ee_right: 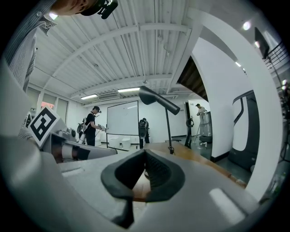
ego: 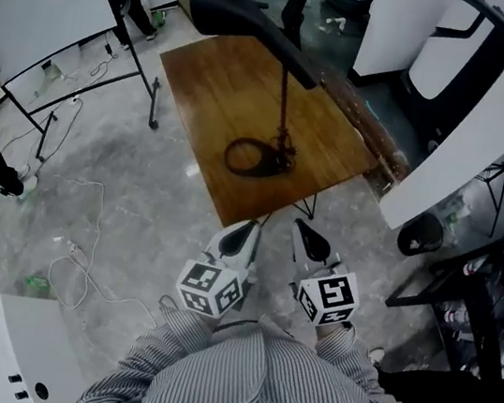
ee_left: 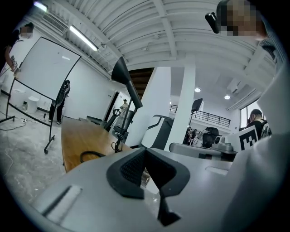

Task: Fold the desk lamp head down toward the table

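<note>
A black desk lamp stands on the wooden table [ego: 215, 88]. Its ring base [ego: 249, 158] lies near the table's near corner, a thin stem rises from it, and the long lamp head [ego: 237, 9] is raised high. The left gripper [ego: 247, 231] and the right gripper [ego: 307, 236] hover side by side just short of the table's near corner, both shut with nothing in them. In the left gripper view the lamp head [ee_left: 121, 73] rises beyond the shut left gripper [ee_left: 145, 152]. In the right gripper view the lamp head [ee_right: 157, 99] stands ahead of the right gripper [ee_right: 145, 155].
A whiteboard on a black stand [ego: 42, 5] is left of the table. White cables [ego: 84, 245] trail over the floor and a white box [ego: 20, 351] sits at the lower left. A white curved panel [ego: 479, 118] and a black rack [ego: 483, 299] are on the right.
</note>
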The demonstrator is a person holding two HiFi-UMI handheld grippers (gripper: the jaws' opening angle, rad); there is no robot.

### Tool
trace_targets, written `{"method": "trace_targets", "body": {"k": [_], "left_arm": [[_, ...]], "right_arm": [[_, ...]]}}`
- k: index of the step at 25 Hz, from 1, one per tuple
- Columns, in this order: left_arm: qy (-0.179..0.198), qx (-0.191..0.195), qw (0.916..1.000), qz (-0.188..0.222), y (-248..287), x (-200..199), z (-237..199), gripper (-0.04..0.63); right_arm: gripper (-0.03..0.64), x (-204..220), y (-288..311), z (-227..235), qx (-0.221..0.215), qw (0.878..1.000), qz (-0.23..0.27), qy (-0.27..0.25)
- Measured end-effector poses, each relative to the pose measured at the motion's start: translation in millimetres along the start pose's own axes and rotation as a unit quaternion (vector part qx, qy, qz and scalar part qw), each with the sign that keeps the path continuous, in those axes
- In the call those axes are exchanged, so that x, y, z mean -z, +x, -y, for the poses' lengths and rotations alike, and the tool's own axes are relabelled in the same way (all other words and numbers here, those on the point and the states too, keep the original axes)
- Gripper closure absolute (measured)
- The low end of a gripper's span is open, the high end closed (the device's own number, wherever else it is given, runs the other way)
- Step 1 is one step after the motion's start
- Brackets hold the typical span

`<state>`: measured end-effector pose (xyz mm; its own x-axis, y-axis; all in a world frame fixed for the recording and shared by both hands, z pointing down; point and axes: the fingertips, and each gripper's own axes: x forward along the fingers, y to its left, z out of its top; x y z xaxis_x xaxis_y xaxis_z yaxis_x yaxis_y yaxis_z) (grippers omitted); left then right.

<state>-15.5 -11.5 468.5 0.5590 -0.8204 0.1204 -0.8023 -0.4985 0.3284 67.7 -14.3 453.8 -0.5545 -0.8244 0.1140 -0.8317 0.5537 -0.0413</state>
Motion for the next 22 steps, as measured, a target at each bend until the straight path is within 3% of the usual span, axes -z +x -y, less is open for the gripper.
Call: {"method": "trace_targets", "body": {"k": [13, 22], "left_arm": [[-0.005, 0.024, 0.9997, 0.004, 115, -66, -105, 0.589], [0.006, 0.037, 0.9993, 0.003, 151, -81, -131, 0.589]], "right_arm": [[0.615, -42, 149, 75, 0.042, 0.999, 0.026, -0.015], [0.578, -42, 199, 93, 0.045, 0.999, 0.011, -0.021]]}}
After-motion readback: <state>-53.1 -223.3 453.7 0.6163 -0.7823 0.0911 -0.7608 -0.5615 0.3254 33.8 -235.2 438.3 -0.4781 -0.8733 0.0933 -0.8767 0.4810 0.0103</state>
